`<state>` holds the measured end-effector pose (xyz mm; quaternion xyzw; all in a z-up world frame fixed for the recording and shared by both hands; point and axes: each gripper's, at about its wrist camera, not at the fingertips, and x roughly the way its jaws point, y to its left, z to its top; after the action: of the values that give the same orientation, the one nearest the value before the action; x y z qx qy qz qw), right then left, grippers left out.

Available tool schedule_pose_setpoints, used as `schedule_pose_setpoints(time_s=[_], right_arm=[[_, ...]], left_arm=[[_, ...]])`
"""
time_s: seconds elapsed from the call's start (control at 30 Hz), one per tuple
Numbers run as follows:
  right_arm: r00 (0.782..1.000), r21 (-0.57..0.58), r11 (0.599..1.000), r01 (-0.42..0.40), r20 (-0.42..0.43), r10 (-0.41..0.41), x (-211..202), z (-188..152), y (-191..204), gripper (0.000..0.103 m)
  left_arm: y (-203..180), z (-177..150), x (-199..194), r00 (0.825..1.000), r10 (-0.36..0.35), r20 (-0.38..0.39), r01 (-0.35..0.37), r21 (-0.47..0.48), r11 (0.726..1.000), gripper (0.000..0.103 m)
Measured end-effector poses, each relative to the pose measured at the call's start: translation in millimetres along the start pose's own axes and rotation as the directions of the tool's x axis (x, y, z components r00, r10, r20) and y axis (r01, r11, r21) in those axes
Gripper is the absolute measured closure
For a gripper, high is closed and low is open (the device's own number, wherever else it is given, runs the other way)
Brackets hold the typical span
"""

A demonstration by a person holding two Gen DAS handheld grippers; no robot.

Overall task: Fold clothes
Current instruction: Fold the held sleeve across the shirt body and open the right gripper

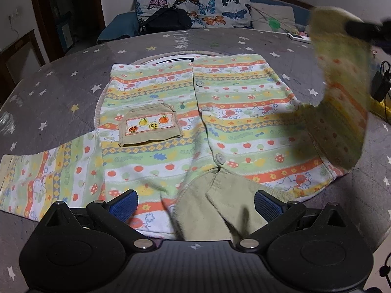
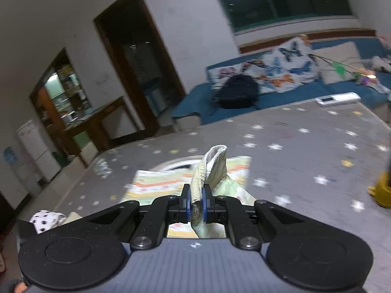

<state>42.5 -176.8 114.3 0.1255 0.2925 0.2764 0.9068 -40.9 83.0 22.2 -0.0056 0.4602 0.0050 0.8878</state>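
A child's striped, buttoned shirt (image 1: 234, 112) with a beige collar (image 1: 220, 202) lies flat on the star-patterned grey table (image 1: 61, 90). A beige patch pocket (image 1: 150, 128) sits on its left half. My left gripper (image 1: 195, 204) is open, its blue pads (image 1: 123, 205) either side of the collar, just above it. My right gripper (image 2: 195, 206) is shut on the ribbed cuff (image 2: 199, 190) of the right sleeve. In the left wrist view that sleeve (image 1: 342, 92) hangs lifted above the shirt's right side, blurred. The left sleeve (image 1: 46, 183) lies spread out flat.
A blue sofa (image 2: 193, 102) with a butterfly blanket (image 1: 195, 7) and a black backpack (image 1: 168, 20) stands beyond the table. A white remote (image 2: 338, 99) lies at the far table edge. A yellow object (image 2: 382, 191) and black cables (image 1: 382, 83) are at the right.
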Motion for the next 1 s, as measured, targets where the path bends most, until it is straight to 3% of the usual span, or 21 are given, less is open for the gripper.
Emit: schedule_pose_setpoints(time_s=[0.23,0.47,0.67,0.77,0.87,1.0], right_arm=[[0.994,-0.053,0.993,-0.101,-0.035,0.100,44.0,-1.5,67.3,0.095],[0.987,-0.091,0.985,-0.150,-0.077,0.143,83.5,-30.4,119.4,0.095],[0.965,-0.124,0.969,-0.214,-0.183,0.190,100.2,-68.4,144.2,0.082],[0.966,-0.149,0.970,-0.191,-0.203,0.159,88.1,-75.0,132.9,0.081],[0.974,-0.175,0.981,-0.086,-0.223,0.046,75.9,-83.6,102.6,0.081],[0.961,-0.198,0.979,0.054,-0.257,-0.105,71.3,-101.0,58.9,0.081]], left_arm=[[20.8,-6.5,-3.4,1.000,-0.015,0.016,0.016,-0.038,0.999,0.000],[36.8,-13.1,-3.9,1.000,-0.020,0.022,0.022,-0.071,0.997,0.000],[49.1,-14.7,-4.8,1.000,-0.011,0.026,0.013,-0.090,0.996,0.000],[57.0,-14.7,-5.2,1.000,-0.009,0.027,0.012,-0.107,0.994,0.000],[63.1,-13.2,-7.1,0.999,-0.012,0.030,0.016,-0.126,0.992,0.000],[63.2,-10.3,-17.5,0.999,-0.012,0.053,0.018,-0.123,0.992,0.000]])
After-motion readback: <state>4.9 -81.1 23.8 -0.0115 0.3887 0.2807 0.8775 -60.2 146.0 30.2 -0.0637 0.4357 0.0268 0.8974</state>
